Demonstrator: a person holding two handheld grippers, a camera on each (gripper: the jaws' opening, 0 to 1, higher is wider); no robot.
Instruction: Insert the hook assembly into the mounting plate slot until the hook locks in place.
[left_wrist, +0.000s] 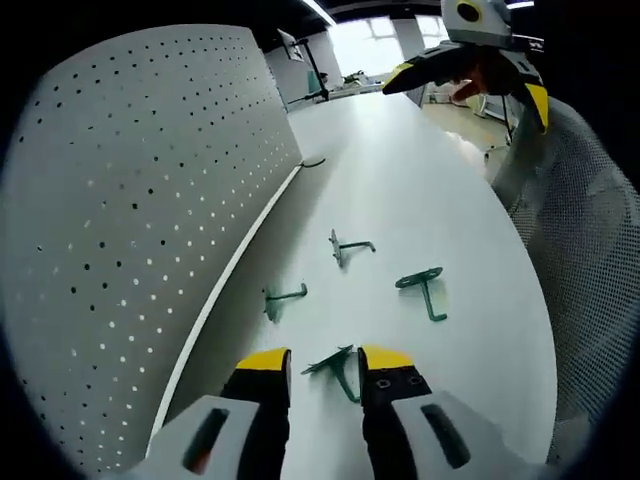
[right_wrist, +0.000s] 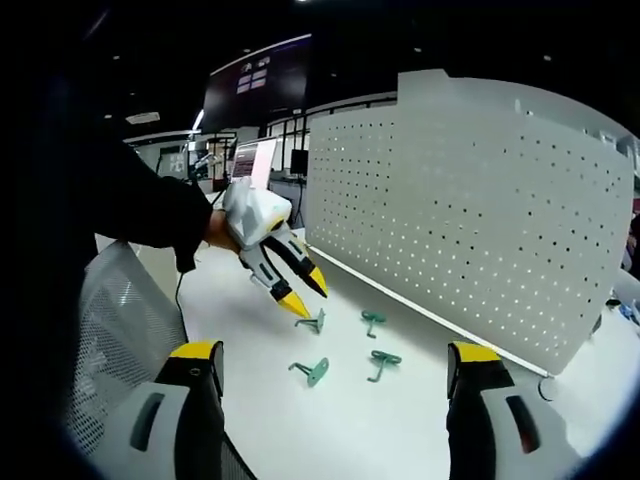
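Left tongs (left_wrist: 325, 362), part open and empty, straddle the nearest green hook (left_wrist: 338, 366) on the tabletop (left_wrist: 430, 190) beside the pegboard (left_wrist: 130, 200); pick-up step: close next; right tongs (right_wrist: 335, 365) gape empty.

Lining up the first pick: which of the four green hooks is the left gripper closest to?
The hook lying between the left gripper jaw tips, lowest in the left gripper view. The other three hooks lie farther up the white table, toward the pegboard.
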